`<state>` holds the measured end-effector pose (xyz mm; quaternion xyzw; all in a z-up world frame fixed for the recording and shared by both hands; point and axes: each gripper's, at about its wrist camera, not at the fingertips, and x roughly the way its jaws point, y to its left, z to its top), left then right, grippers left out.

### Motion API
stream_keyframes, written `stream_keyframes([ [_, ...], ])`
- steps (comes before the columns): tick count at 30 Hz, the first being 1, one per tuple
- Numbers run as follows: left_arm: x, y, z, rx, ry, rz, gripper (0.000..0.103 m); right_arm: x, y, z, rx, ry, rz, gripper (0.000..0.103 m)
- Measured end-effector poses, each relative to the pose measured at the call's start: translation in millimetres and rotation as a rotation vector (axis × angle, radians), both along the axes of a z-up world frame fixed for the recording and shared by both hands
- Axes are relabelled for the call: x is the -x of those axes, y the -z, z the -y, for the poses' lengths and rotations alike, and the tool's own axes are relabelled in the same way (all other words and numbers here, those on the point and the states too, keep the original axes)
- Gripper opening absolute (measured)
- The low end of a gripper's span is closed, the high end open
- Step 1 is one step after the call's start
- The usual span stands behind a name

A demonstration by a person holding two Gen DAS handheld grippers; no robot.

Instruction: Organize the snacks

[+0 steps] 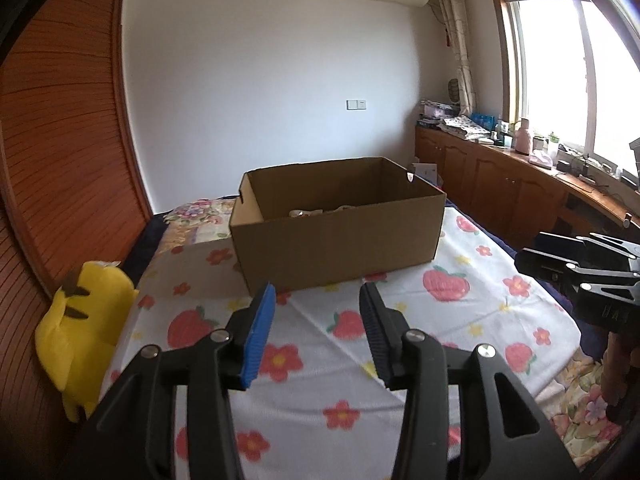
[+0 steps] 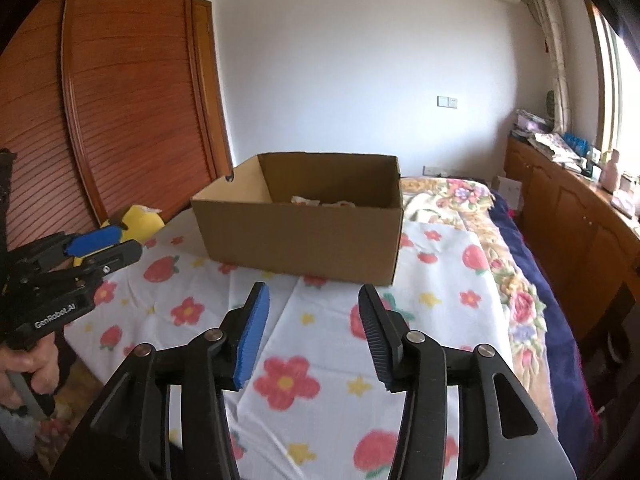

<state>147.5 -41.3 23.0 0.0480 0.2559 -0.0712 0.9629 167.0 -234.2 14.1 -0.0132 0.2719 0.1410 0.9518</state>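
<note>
box [image 1: 340, 248]: matt cardboard | sheet [image 1: 460, 320]: printed cloth | wardrobe [image 1: 60, 140]: slatted wood

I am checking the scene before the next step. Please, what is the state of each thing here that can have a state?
Cardboard box: open on top, upright on the bed, some pale items at its bottom.
Left tongs: open, nothing between them.
Right tongs: open, nothing between them.
Flowered sheet: spread on the bed, slightly wrinkled.
Yellow plush toy: lying at the bed edge by the wardrobe.
Wardrobe doors: shut.
</note>
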Motion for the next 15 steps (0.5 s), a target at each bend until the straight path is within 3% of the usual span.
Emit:
stream_keyframes([
  [15, 69, 32, 12, 0.003, -0.062, -0.023, 0.049, 62, 24, 9, -0.017, 0.094, 0.019, 0.074],
])
